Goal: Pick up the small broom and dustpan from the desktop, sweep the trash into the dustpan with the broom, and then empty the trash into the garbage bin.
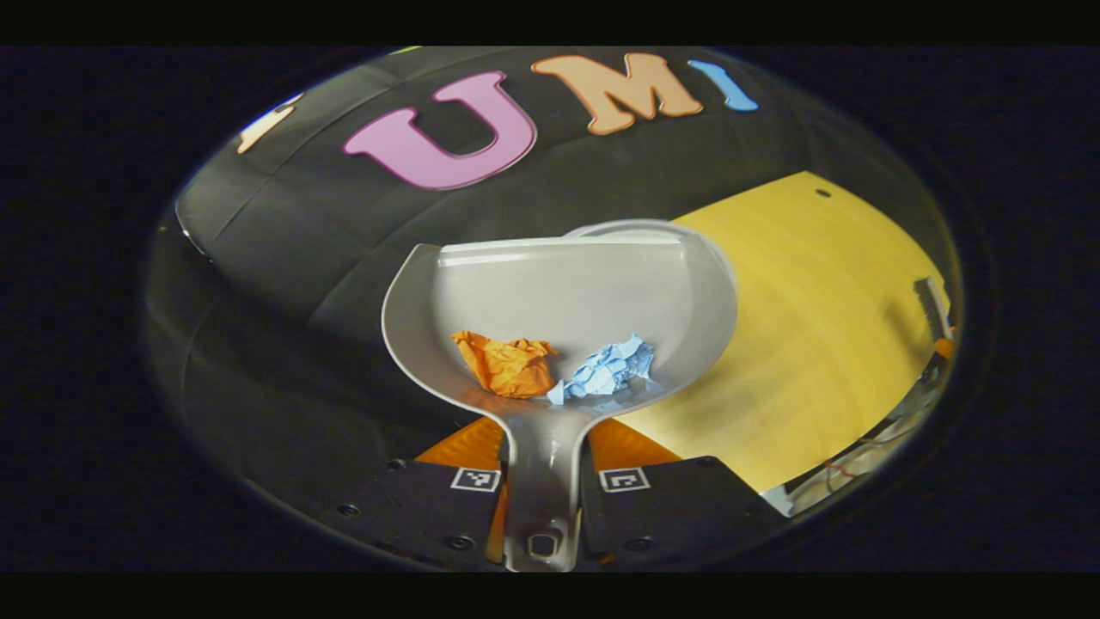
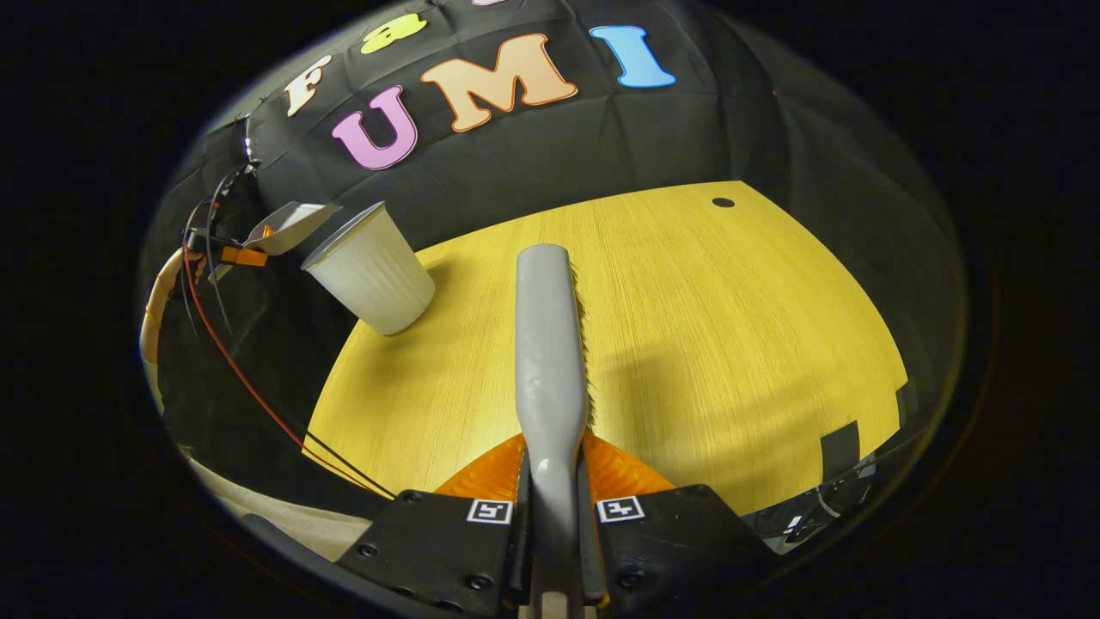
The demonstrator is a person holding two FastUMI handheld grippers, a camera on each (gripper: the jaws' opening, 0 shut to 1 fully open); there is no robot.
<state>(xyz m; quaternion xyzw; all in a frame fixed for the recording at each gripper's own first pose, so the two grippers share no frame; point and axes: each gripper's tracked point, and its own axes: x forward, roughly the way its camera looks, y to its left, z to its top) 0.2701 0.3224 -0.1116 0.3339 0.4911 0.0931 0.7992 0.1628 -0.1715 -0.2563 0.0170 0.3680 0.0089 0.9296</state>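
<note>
The dustpan and broom are grey; one paper ball is orange, the other light blue; the ribbed bin is white, the tabletop yellow wood-grain

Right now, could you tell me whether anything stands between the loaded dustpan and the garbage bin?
Nothing visible does. The dustpan, held by the left gripper, is lifted beside the bin, with both paper balls inside.

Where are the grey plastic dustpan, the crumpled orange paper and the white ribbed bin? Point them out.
grey plastic dustpan [image 1: 584, 284]: left gripper view, bare inner floor of the pan.
crumpled orange paper [image 1: 509, 365]: left gripper view, middle of the wad.
white ribbed bin [image 2: 378, 279]: right gripper view, outer side wall.
</note>
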